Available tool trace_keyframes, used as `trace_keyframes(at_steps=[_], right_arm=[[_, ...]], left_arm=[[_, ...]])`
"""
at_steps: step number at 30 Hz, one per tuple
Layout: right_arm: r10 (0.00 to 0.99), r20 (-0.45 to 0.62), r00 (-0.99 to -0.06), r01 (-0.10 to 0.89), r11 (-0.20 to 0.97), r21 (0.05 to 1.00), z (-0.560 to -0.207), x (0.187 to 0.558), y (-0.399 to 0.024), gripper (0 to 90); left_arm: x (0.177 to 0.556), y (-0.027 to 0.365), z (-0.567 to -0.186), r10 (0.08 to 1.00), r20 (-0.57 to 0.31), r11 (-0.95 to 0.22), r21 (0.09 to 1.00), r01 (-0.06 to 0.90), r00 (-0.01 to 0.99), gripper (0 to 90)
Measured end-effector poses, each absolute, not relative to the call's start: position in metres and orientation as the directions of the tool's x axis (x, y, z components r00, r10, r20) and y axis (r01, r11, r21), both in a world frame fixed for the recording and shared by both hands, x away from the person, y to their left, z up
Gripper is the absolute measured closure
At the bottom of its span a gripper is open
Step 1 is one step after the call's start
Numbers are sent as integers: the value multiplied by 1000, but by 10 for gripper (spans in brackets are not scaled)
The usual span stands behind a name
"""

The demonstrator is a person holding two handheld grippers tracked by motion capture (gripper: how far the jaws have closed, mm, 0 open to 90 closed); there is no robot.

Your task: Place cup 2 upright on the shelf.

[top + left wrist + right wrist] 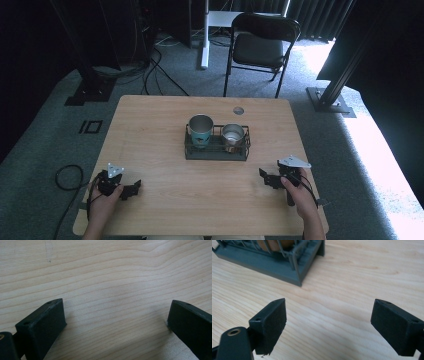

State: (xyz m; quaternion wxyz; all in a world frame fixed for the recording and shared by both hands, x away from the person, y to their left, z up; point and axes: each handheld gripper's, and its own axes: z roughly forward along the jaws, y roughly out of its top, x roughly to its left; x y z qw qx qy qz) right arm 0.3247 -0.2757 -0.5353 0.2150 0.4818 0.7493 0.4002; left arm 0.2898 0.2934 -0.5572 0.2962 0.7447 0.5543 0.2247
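A dark wire rack (217,149) stands in the middle of the wooden table (150,130). It holds a tall metal cup with a teal band (201,130) on its left and a shorter metal cup (233,135) on its right. My left gripper (131,190) rests low over the table's front left corner, open, with only bare wood between its jaws (115,322). My right gripper (265,177) sits at the front right, open and empty, pointing toward the rack. The rack's near corner (297,277) shows in the right gripper view, ahead and to the left of the jaws.
A round grommet hole (238,110) lies near the table's far edge. A black folding chair (260,45) stands beyond the table, with cables on the carpet to the left. A black cable (67,177) trails off the table's left side.
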Motion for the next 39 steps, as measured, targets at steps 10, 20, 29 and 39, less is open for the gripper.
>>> trace_keyframes(at_steps=[10, 20, 29, 39], right_arm=[[914, 34, -403, 582, 227, 781, -546, 316, -290, 127], [926, -3, -377, 605, 249, 756, -551, 307, -303, 127], [934, 22, -357, 637, 227, 736, -558, 301, -310, 123], [957, 9, -290, 661, 193, 725, -559, 299, -304, 118]], left_arm=[[290, 293, -557, 959, 6, -210, 690, 692, 284, 23], [290, 293, -557, 959, 6, -210, 690, 692, 285, 23], [290, 293, -557, 959, 6, -210, 690, 692, 284, 23], [290, 293, -557, 959, 6, -210, 690, 692, 285, 23]])
